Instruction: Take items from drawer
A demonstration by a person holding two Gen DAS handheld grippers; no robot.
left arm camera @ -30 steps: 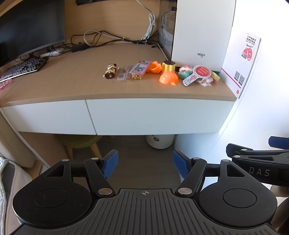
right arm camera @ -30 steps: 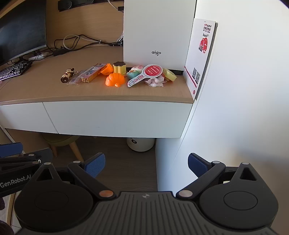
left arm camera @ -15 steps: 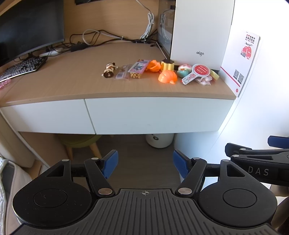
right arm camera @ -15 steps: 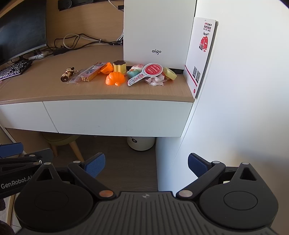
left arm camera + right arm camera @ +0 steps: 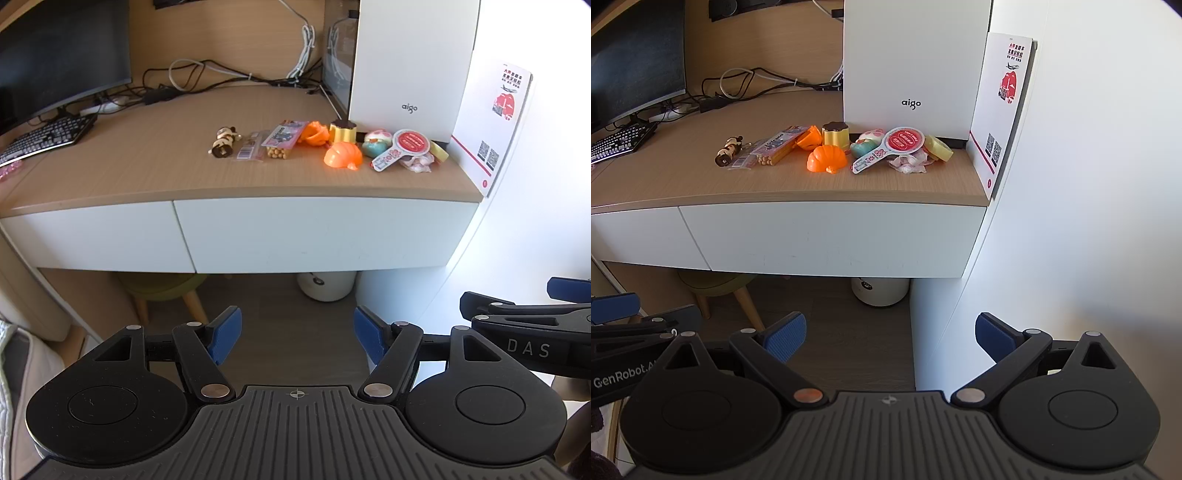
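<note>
The white drawer front (image 5: 317, 232) (image 5: 827, 238) under the wooden desk top is closed. On the desk above it lie several small items: an orange shell-shaped toy (image 5: 342, 155) (image 5: 827, 158), a yellow cup with a brown lid (image 5: 342, 132) (image 5: 835, 134), a red round paddle sign (image 5: 400, 147) (image 5: 894, 146), a snack packet (image 5: 280, 138) and a small striped toy (image 5: 223, 142) (image 5: 728, 150). My left gripper (image 5: 297, 338) hangs open and empty, low and well back from the desk. My right gripper (image 5: 890, 336) is likewise open and empty, beside it.
A white computer case (image 5: 410, 62) (image 5: 912, 62) stands behind the items, and a white placard (image 5: 495, 125) leans on the right wall. A monitor, a keyboard (image 5: 44, 136) and cables fill the left of the desk. Below are a green stool (image 5: 166, 288) and a white bin (image 5: 327, 286).
Both views have drawn back slightly from the desk; the items look a little smaller and higher. Both grippers stay open.
</note>
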